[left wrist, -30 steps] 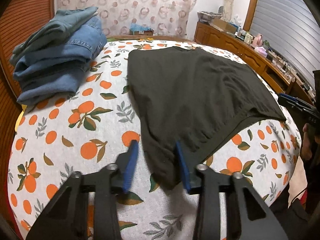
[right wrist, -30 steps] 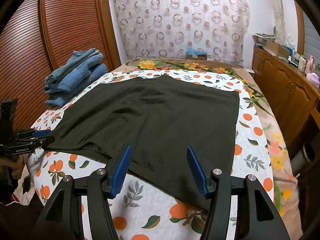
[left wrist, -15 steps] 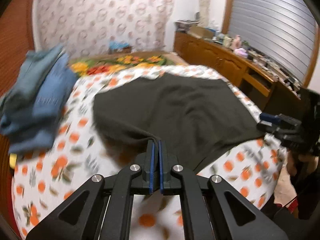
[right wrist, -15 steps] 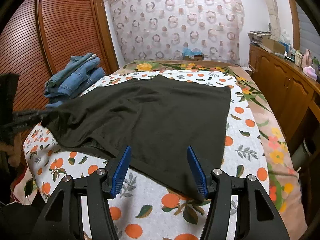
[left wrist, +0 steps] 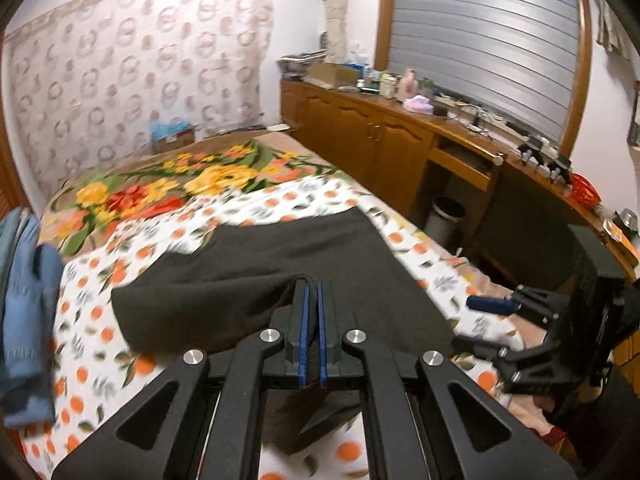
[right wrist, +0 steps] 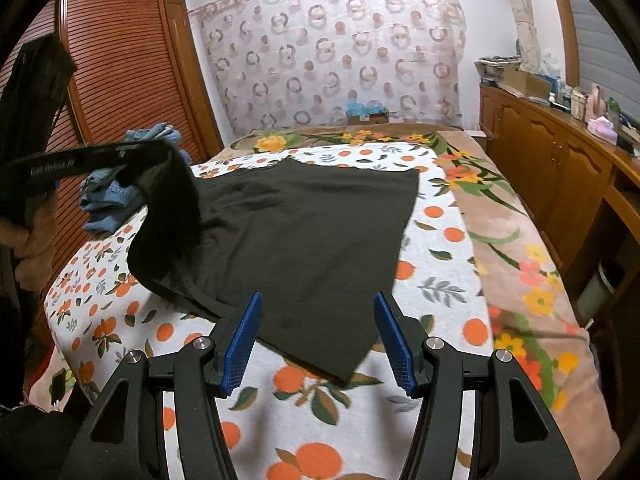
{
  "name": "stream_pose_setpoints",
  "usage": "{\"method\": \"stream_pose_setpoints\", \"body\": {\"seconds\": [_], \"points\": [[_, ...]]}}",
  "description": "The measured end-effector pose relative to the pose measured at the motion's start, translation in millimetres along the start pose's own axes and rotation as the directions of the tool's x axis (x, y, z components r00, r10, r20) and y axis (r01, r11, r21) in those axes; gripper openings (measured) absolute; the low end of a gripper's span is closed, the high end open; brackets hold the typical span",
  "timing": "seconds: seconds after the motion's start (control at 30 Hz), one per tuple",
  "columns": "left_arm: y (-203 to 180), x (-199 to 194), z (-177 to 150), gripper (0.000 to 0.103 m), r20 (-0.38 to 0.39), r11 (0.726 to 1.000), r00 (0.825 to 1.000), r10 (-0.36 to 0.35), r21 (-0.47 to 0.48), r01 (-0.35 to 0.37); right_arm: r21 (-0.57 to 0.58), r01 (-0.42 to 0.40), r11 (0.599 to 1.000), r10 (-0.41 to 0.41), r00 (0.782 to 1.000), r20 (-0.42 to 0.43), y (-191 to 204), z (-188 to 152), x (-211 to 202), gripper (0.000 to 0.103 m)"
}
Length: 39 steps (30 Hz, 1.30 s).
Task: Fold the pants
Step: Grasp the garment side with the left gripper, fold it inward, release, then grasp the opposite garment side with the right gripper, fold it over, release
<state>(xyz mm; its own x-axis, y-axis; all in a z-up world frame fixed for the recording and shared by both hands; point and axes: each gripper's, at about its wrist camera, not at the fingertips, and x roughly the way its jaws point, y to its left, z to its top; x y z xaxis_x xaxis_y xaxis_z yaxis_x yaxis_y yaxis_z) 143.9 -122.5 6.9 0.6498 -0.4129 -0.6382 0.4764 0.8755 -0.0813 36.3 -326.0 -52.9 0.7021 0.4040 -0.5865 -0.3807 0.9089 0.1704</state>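
- Fabric of the dark pants (left wrist: 256, 280) was pinched between the blue pads of the left gripper (left wrist: 313, 300), whose jaws had just been closing and now stood pressed together on a corner of the cloth.
- From the right wrist view, that corner (right wrist: 170, 196) hung lifted off the bed under the left gripper (right wrist: 132, 160), curling up and over toward the flat part of the garment, while the hand (right wrist: 30, 244) holding that tool showed at the left edge.
- Beyond the left gripper's fingertips, the pants lay spread on the orange-print bedspread (left wrist: 100, 344).
- The right gripper (right wrist: 316, 340) had its jaws apart, with nothing between the blue pads (right wrist: 240, 344); whether they touched the cloth I cannot tell.
- Just ahead of the right gripper lay the near edge of the pants (right wrist: 304, 240), its near corner between the two fingers and a little beyond them.
- In the left wrist view, the right gripper (left wrist: 492, 306) stood to the right, beside the pants' edge.
- Folded jeans (right wrist: 112, 200) sat well to the left of the right gripper, behind the lifted corner.
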Motion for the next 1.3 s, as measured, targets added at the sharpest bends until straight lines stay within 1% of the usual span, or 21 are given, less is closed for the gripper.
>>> {"method": "stream_pose_setpoints", "body": {"seconds": [0.1,0.3,0.43,0.5,0.53,0.57,0.6,0.63,0.67,0.7,0.87,0.97,1.1,1.3], "points": [[-18,4,15,0.005,0.003,0.999,0.999,-0.035,0.022,0.035,0.008,0.005,1.000,-0.005,1.000,0.005,-8,-2,-5,0.060],[-48,11,32,0.005,-0.003,0.995,0.997,-0.082,0.061,0.082,0.021,0.015,1.000,-0.015,1.000,0.016,-21,-5,-16,0.060],[-58,18,32,0.005,-0.020,0.994,0.997,-0.078,0.079,0.080,0.029,0.015,0.999,-0.016,1.000,0.020,-26,-6,-19,0.060],[-56,20,31,0.006,-0.022,0.995,0.997,-0.071,0.071,0.072,0.028,0.014,1.000,-0.014,1.000,0.018,-26,-6,-18,0.060],[-53,20,29,0.010,-0.026,0.996,0.998,-0.055,0.069,0.056,0.025,0.013,1.000,-0.013,1.000,0.018,-26,-6,-18,0.060],[-52,23,29,0.020,-0.027,0.997,0.999,-0.042,0.069,0.044,0.023,0.012,1.000,-0.012,1.000,0.017,-27,-6,-18,0.060],[-50,24,28,0.031,-0.026,0.997,0.999,-0.020,0.069,0.022,0.021,0.010,1.000,-0.010,1.000,0.017,-26,-5,-17,0.060],[-46,24,26,0.037,-0.023,0.998,1.000,0.002,0.069,0.000,0.019,0.007,1.000,-0.007,1.000,0.016,-25,-5,-16,0.060],[-44,23,25,0.051,-0.020,0.998,1.000,0.012,0.068,-0.010,0.017,0.005,1.000,-0.005,1.000,0.016,-24,-4,-15,0.060],[-38,22,23,0.058,-0.018,0.998,1.000,0.016,0.063,-0.015,0.015,0.004,1.000,-0.004,1.000,0.015,-23,-3,-13,0.060],[-19,19,12,0.058,-0.018,0.998,0.999,0.051,0.039,-0.050,0.002,-0.007,1.000,0.007,1.000,0.008,-16,4,-2,0.060],[-1,17,-5,0.058,-0.029,0.997,0.997,0.077,0.009,-0.077,-0.009,-0.012,1.000,0.012,1.000,0.005,-12,9,5,0.060],[12,20,-29,0.058,-0.072,0.996,0.994,0.084,-0.019,-0.085,-0.013,0.002,1.000,-0.002,1.000,-0.004,-16,16,19,0.060],[17,28,-57,0.058,-0.117,0.996,0.990,0.075,-0.038,-0.080,0.000,0.021,1.000,-0.021,0.998,-0.054,-32,20,45,0.060]]}}
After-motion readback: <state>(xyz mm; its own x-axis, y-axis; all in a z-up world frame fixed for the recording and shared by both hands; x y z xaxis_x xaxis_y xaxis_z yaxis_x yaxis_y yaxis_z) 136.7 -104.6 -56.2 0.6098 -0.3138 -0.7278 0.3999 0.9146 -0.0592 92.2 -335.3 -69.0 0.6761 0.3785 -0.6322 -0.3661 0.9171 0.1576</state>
